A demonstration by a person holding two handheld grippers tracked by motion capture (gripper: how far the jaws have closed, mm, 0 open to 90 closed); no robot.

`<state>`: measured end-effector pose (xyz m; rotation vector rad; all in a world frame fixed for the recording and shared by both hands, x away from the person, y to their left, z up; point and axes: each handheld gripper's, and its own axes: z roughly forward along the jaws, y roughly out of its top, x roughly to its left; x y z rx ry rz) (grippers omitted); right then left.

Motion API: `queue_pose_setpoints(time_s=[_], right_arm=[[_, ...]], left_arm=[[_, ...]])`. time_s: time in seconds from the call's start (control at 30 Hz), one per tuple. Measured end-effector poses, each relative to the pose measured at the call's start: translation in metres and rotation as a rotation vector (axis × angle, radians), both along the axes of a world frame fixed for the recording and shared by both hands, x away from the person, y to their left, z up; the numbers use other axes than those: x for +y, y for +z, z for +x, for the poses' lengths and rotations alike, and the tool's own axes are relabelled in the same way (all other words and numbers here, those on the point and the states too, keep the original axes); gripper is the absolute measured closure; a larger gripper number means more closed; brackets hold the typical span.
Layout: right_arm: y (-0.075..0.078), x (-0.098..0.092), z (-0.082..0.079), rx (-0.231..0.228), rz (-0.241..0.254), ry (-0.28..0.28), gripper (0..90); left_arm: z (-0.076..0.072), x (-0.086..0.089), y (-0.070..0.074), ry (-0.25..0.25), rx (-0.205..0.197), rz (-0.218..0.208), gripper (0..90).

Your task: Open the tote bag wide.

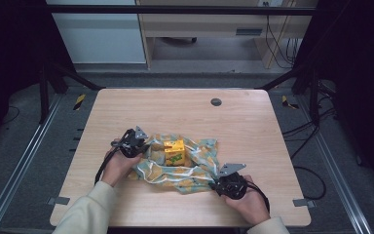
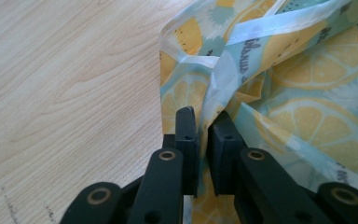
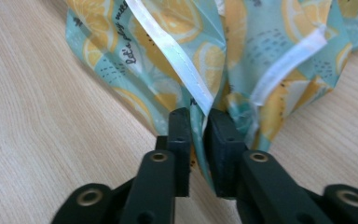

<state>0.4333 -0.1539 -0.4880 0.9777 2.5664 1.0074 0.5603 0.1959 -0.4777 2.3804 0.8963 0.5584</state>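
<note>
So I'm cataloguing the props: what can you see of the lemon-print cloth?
The cloth is thin teal fabric printed with yellow lemon slices and hemmed with pale edging. It lies crumpled on the wooden table around a yellow box. The left gripper and right gripper each have a fold between their nearly closed jaws.

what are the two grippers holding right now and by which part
Both hold the lemon-print cloth. The left gripper has a fold at its left edge between its jaws; the right gripper has a bunched hemmed corner nearest the person.

yellow box print too small; cloth edge-cropped
</note>
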Motion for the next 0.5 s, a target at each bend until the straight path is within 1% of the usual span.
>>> queue_pose_setpoints(time_s=[0.03, 0.07, 0.13, 0.17, 0.2, 0.23, 0.27, 0.3, 0.33, 0.4, 0.43, 0.5], right_arm=[[0.001, 0.000, 0.000, -0.009, 0.003, 0.000, 75.5], [0.002, 0.000, 0.000, -0.020, 0.005, -0.001, 69.5], [0.005, 0.000, -0.001, -0.042, 0.015, -0.007, 61.8], [0.010, 0.001, -0.002, -0.069, 0.035, -0.017, 52.7], [0.010, 0.001, -0.002, -0.069, 0.035, -0.017, 52.7], [0.013, 0.002, -0.003, -0.082, 0.041, -0.021, 49.1], [0.018, 0.004, -0.004, -0.106, 0.046, -0.022, 42.7], [0.021, 0.005, -0.005, -0.121, 0.051, -0.025, 37.6], [0.024, 0.006, -0.005, -0.131, 0.048, -0.025, 34.3], [0.031, 0.008, -0.006, -0.151, 0.056, -0.027, 28.4], [0.036, 0.009, -0.007, -0.168, 0.060, -0.026, 25.1], [0.044, 0.010, -0.007, -0.189, 0.063, -0.028, 20.4]], left_arm=[[-0.001, -0.001, 0.001, 0.001, -0.016, -0.007, 80.9], [-0.002, -0.001, 0.003, 0.002, -0.030, -0.007, 76.5], [-0.004, -0.001, 0.007, 0.001, -0.051, -0.007, 68.5], [-0.006, -0.002, 0.010, -0.001, -0.056, -0.013, 61.8], [-0.007, -0.002, 0.013, 0.004, -0.068, -0.019, 61.8], [-0.009, -0.001, 0.019, 0.007, -0.088, -0.021, 58.8], [-0.010, 0.000, 0.023, 0.009, -0.100, -0.022, 52.5], [-0.012, 0.000, 0.026, 0.012, -0.112, -0.030, 48.5], [-0.013, 0.002, 0.030, 0.011, -0.122, -0.039, 45.6], [-0.015, 0.004, 0.039, 0.018, -0.133, -0.061, 39.7], [-0.016, 0.005, 0.042, 0.019, -0.136, -0.074, 36.1], [-0.019, 0.007, 0.051, 0.015, -0.144, -0.085, 32.9]])
